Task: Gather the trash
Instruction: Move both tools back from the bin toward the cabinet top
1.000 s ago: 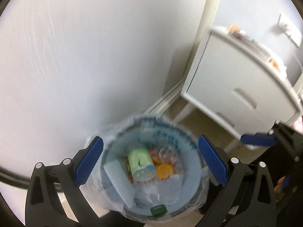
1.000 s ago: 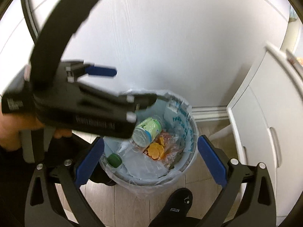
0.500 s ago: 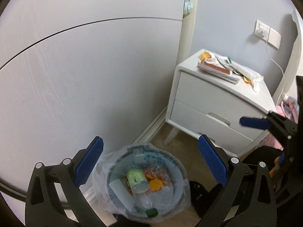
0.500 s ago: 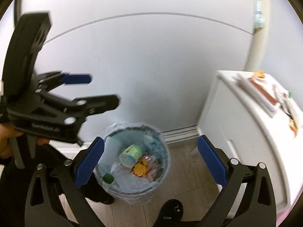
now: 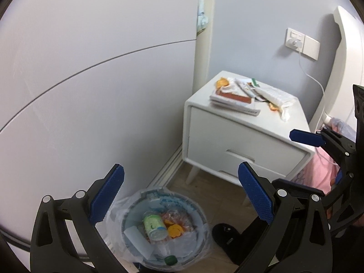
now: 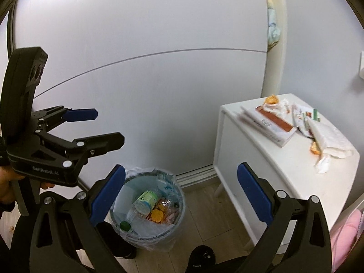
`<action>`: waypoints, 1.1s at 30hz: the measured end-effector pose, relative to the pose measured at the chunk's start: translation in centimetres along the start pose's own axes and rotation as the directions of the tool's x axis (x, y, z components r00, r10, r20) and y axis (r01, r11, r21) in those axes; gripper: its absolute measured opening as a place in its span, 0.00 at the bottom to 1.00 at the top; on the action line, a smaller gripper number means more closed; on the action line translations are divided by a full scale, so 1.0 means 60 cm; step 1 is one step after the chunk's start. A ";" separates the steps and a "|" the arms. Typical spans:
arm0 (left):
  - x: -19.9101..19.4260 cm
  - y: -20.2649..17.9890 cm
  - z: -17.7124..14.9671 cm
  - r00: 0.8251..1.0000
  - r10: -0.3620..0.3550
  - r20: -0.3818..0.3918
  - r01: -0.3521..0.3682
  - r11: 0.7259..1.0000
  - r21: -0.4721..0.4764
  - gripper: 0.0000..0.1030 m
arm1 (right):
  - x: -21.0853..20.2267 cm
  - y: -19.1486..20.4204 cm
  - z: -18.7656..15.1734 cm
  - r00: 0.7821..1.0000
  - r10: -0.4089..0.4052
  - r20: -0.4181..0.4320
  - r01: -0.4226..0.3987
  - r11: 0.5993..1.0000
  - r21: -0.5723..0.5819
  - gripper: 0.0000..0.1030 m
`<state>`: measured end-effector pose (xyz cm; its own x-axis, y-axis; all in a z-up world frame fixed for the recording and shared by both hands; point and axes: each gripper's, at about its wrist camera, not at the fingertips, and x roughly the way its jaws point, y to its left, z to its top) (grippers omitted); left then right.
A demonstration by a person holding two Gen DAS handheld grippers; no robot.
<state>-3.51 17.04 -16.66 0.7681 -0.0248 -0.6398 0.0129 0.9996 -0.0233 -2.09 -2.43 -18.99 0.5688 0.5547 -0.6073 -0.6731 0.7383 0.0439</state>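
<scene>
A pale blue trash bin (image 5: 199,216) (image 6: 181,201) with a clear liner stands on the floor by the wall. It holds a green-labelled bottle (image 5: 154,225) (image 6: 145,201), orange peel (image 5: 174,230) and a green cap (image 6: 124,225). On the white nightstand (image 5: 238,141) (image 6: 273,173) lie crumpled tissue (image 5: 276,96) (image 6: 329,146), orange peel (image 5: 221,82) (image 6: 271,100), wrappers (image 6: 306,116) and a book (image 5: 234,101). My left gripper (image 5: 180,195) (image 6: 103,126) hangs open and empty above the bin. My right gripper (image 6: 182,195) (image 5: 323,157) is open and empty too, high between bin and nightstand.
A large white panel wall (image 5: 91,91) runs behind the bin. A white post (image 5: 203,34) stands in the corner, with a wall socket and cable (image 5: 295,42) beyond. Pink fabric (image 6: 348,232) lies at the right. A black shoe (image 6: 202,258) is on the wood floor.
Both grippers have risen away from the bin, which now looks smaller and lower. The views have swung right, bringing the nightstand top and its litter into sight.
</scene>
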 end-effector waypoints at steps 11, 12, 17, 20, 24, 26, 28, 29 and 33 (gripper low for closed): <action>0.009 -0.055 0.055 0.997 -0.071 0.019 0.070 0.996 0.054 0.94 | -0.060 -0.076 0.030 0.994 -0.093 0.058 0.090 0.995 0.049 0.93; 0.011 -0.060 0.059 0.996 -0.081 0.020 0.080 0.995 0.062 0.94 | -0.067 -0.087 0.031 0.992 -0.106 0.061 0.103 0.993 0.057 0.93; 0.025 -0.096 0.080 0.991 -0.131 0.025 0.128 0.987 0.094 0.94 | -0.099 -0.146 0.023 0.984 -0.165 0.072 0.155 0.981 0.119 0.93; 0.036 -0.118 0.091 0.986 -0.164 0.027 0.160 0.981 0.110 0.94 | -0.116 -0.184 0.013 0.975 -0.209 0.068 0.197 0.968 0.153 0.93; 0.054 -0.148 0.108 0.978 -0.205 0.029 0.199 0.970 0.138 0.94 | -0.130 -0.228 0.001 0.968 -0.240 0.078 0.225 0.960 0.166 0.93; 0.064 -0.166 0.119 0.974 -0.225 0.032 0.217 0.964 0.150 0.94 | -0.134 -0.247 -0.002 0.964 -0.254 0.077 0.238 0.956 0.172 0.93; 0.071 -0.179 0.127 0.970 -0.241 0.037 0.233 0.960 0.157 0.94 | -0.138 -0.269 -0.002 0.962 -0.263 0.071 0.245 0.951 0.190 0.93; 0.077 -0.187 0.134 0.966 -0.254 0.038 0.245 0.956 0.162 0.94 | -0.141 -0.280 -0.002 0.960 -0.270 0.072 0.251 0.947 0.200 0.93; 0.106 -0.218 0.160 0.949 -0.314 0.016 0.307 0.937 0.169 0.94 | -0.148 -0.323 -0.002 0.951 -0.297 0.085 0.270 0.934 0.235 0.93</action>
<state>7.35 3.92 -13.06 0.7356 -0.3371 -0.5876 0.3556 0.9304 -0.0886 5.84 -21.69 -14.52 0.7812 0.3410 -0.5229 -0.3633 0.9295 0.0633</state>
